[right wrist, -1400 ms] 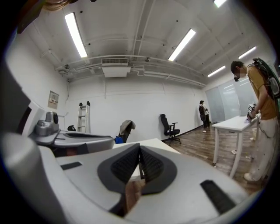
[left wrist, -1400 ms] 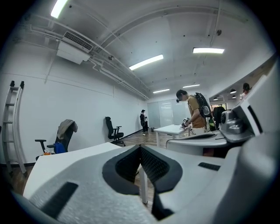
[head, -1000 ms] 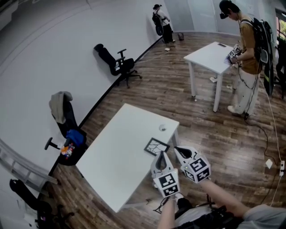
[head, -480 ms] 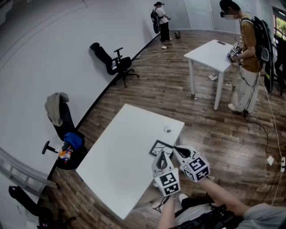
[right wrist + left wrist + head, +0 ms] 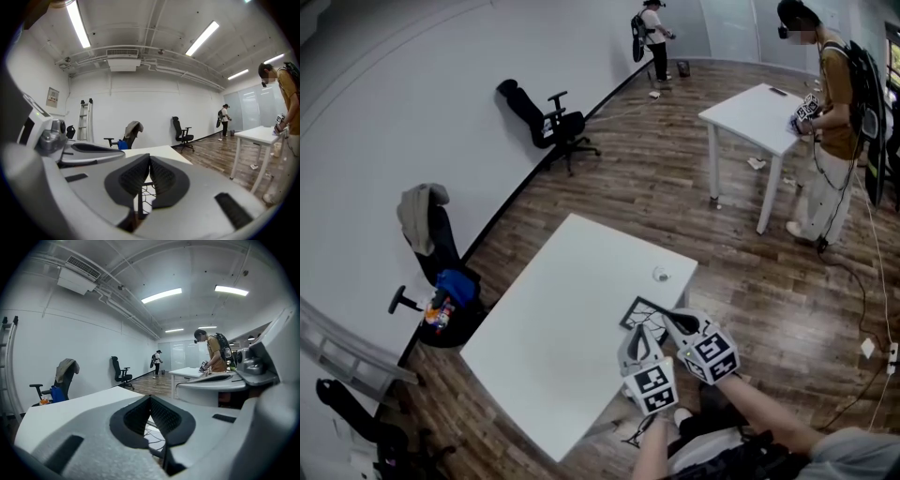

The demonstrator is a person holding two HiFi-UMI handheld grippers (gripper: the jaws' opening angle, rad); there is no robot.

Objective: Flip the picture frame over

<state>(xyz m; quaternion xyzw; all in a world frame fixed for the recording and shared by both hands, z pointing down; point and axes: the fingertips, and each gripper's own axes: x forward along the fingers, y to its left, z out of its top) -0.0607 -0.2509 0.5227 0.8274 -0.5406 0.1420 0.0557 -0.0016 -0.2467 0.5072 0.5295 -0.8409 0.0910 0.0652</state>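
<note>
Left gripper [image 5: 643,326] and right gripper [image 5: 665,315] have neared picture frame [image 5: 637,308].

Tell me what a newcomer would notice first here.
The left gripper and right gripper, both shut and empty, point side by side at a dark picture frame lying flat near the right edge of the white table. Beyond, at upper right, a person stands at a second table.
</note>
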